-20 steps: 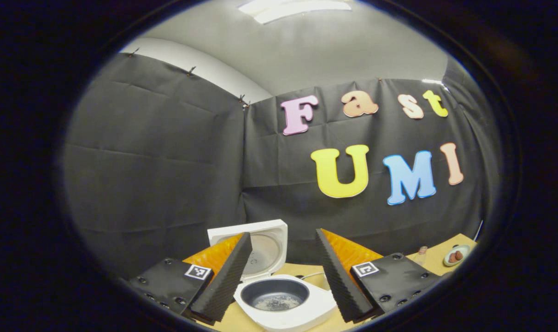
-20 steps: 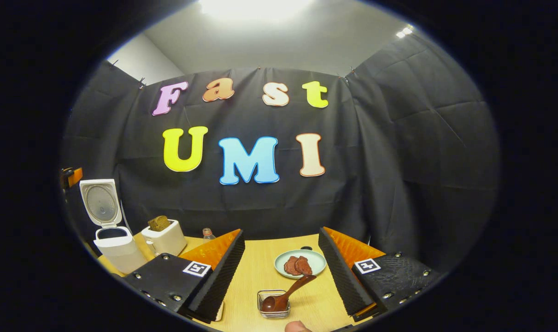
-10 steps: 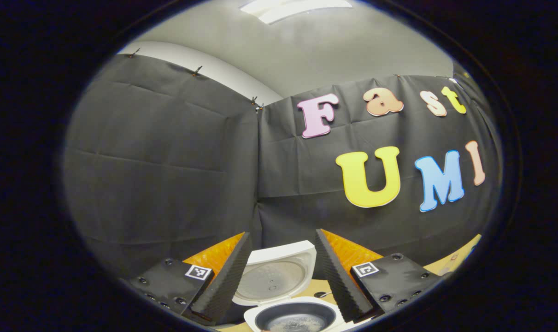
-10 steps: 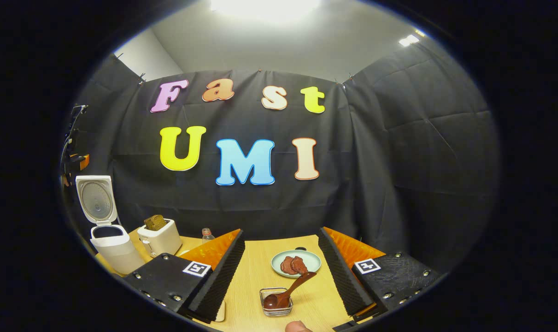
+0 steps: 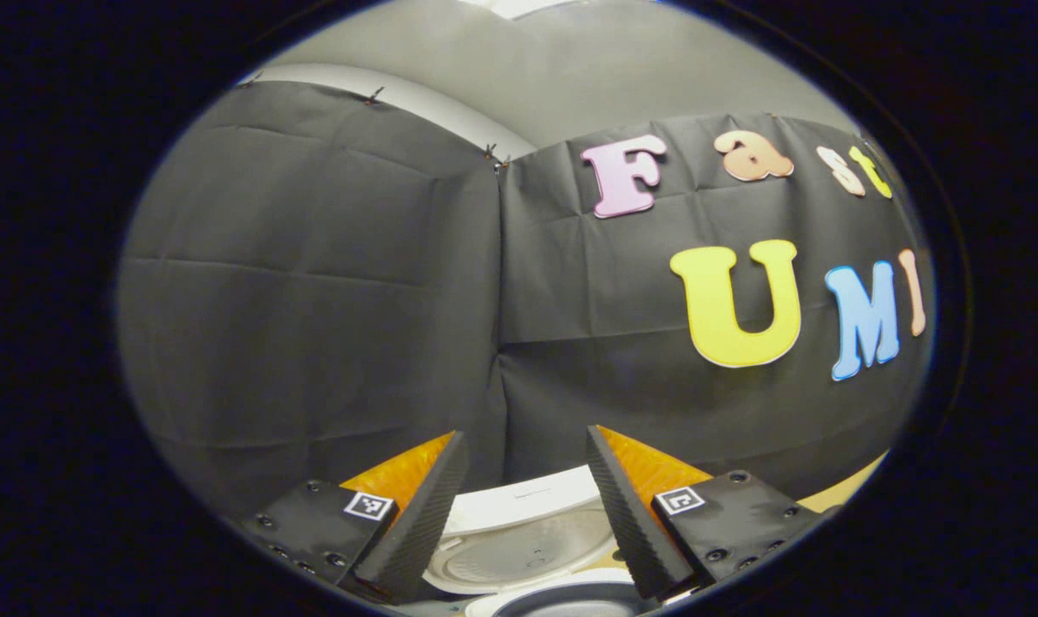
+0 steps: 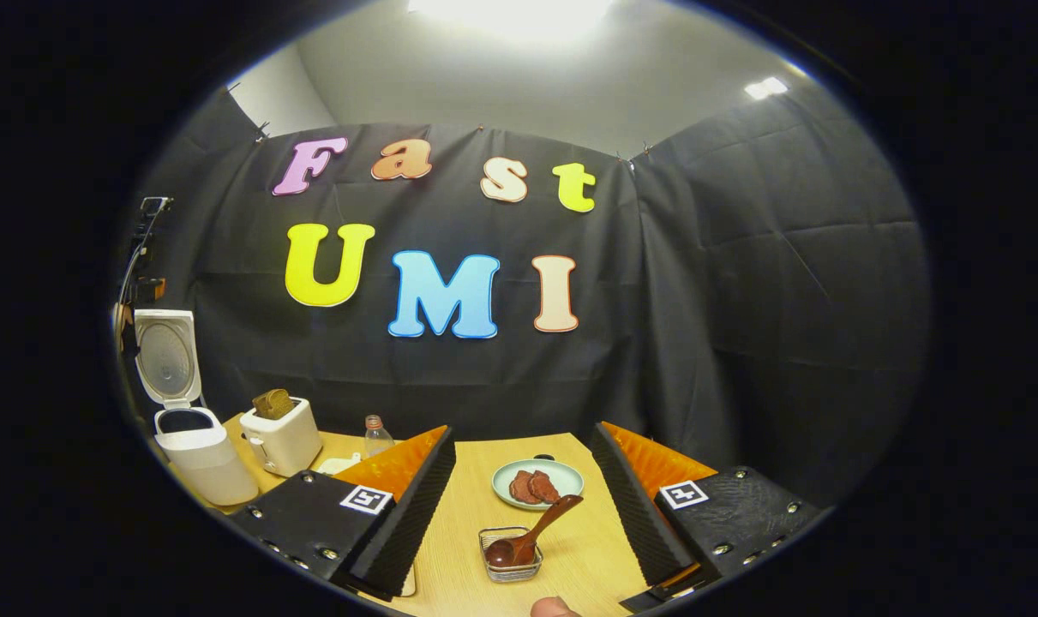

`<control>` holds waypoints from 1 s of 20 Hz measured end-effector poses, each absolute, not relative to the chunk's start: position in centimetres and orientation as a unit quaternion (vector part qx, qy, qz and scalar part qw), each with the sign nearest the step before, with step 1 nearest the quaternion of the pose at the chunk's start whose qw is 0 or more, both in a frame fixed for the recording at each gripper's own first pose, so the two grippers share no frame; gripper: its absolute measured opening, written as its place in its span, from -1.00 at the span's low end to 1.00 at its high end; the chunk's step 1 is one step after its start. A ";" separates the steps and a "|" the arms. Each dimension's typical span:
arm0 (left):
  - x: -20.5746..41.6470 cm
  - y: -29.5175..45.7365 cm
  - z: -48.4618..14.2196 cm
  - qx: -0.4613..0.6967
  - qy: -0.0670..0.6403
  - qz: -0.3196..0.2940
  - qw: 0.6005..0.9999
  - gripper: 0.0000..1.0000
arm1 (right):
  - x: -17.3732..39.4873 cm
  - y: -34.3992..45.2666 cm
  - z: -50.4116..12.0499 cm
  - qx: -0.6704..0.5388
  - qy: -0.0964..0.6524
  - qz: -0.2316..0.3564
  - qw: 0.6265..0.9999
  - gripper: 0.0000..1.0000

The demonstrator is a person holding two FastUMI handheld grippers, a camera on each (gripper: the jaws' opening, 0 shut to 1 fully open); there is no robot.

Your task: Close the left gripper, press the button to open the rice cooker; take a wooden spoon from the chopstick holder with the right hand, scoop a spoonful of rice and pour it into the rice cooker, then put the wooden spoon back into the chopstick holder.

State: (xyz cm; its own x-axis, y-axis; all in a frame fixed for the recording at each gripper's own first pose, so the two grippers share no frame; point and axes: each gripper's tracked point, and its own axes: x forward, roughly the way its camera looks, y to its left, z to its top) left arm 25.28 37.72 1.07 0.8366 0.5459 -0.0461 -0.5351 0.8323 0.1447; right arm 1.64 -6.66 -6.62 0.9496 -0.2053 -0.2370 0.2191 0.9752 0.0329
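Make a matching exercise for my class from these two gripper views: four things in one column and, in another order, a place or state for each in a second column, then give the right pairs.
Things
1. rice cooker
2. wooden spoon
3. toaster
4. plate

Places or states
A. holds a brown slice in its top slot
B. lid stands open
C. carries two reddish-brown pieces, beyond the basket
D. bowl end rests in the wire basket, handle leaning up to the right

Pairs: 1-B, 2-D, 3-A, 4-C
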 end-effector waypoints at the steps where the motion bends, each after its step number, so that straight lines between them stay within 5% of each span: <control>1: 26.2 38.2 0.9 0.063 0.045 0.283 0.956 0.91 | 1.6 -6.5 -6.8 0.030 0.118 -0.109 0.987 0.96; 14: 29.9 41.5 -4.3 0.026 0.108 0.303 0.947 0.82 | 1.8 -7.7 -7.4 0.027 0.126 -0.110 0.986 0.95; 20: 28.2 39.7 -4.3 0.018 0.115 0.296 0.948 0.92 | 2.2 -9.0 -7.2 0.042 0.122 -0.093 0.987 0.95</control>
State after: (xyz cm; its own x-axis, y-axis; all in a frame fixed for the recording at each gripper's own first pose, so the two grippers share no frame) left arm 28.25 39.72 -4.35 0.7986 0.5651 -0.2074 -0.5569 0.8243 0.1014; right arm 2.21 -8.95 -7.23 0.9531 -0.1733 -0.2483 0.1938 0.9792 0.0603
